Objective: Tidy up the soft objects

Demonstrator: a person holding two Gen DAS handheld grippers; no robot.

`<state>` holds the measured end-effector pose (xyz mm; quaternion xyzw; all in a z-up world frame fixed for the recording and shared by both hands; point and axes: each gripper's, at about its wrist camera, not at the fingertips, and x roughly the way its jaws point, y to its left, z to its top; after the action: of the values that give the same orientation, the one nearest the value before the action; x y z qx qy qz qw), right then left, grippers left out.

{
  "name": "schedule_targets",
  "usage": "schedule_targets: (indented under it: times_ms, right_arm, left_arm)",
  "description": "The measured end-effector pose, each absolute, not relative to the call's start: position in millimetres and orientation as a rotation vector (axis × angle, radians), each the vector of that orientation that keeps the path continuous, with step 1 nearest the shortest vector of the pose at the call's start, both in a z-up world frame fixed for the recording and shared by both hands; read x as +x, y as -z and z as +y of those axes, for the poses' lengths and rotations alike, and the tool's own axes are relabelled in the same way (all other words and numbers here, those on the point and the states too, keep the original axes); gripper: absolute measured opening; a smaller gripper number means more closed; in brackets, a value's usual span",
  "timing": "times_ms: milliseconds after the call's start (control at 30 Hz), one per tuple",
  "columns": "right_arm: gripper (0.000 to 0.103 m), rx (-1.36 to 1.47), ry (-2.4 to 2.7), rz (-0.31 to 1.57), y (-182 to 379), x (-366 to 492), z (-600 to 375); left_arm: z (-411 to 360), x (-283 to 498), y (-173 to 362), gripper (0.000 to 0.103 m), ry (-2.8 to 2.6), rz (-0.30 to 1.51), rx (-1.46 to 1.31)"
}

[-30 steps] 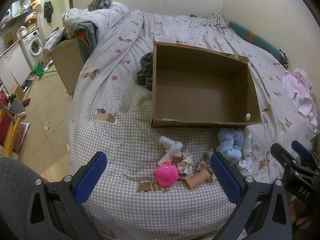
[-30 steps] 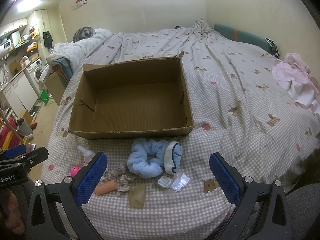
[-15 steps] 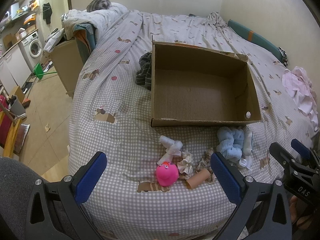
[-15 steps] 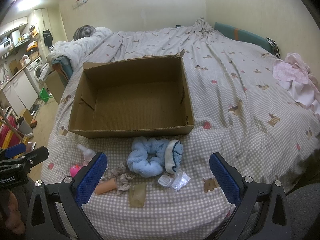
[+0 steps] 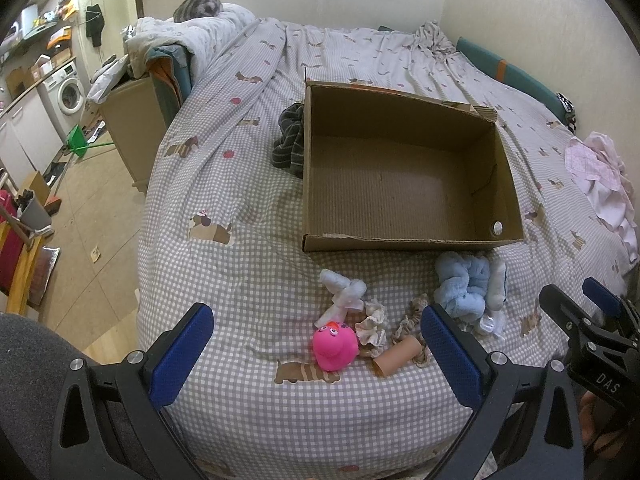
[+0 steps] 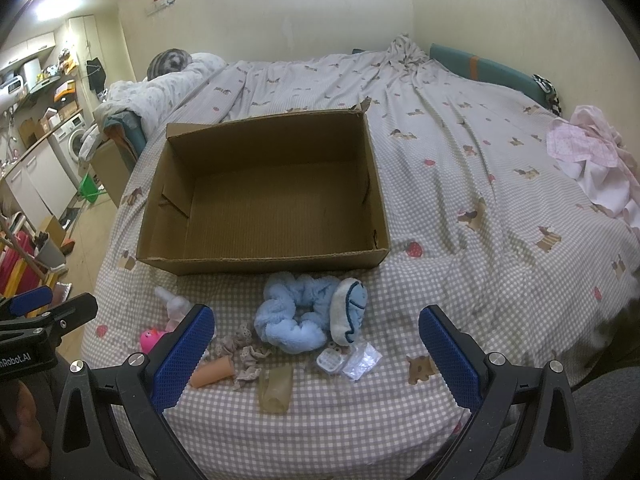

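An empty cardboard box lies on the checked bed. In front of it sit a fluffy light-blue scrunchie, a white-and-blue soft piece, a pink toy, a white knotted cloth, beige lacy scraps and an orange tube. My left gripper hangs open over the pink toy, holding nothing. My right gripper is open above the scrunchie and small plastic bits.
A dark striped garment lies left of the box. Pink clothes are heaped at the bed's right. The bed edge drops to a floor with a cabinet and washing machine on the left.
Both views have crept slightly; the grippers stay open and nothing on the bed has moved.
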<state>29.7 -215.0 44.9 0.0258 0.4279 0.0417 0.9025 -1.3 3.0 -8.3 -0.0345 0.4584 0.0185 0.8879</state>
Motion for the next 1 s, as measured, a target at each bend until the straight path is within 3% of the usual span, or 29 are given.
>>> schedule_targets:
  times_ms: [1000]
  right_arm:
    - [0.103,0.196,-0.139,0.992,-65,63,-237]
  left_arm:
    - [2,39,-11,0.103,-0.009,1.070,-0.052]
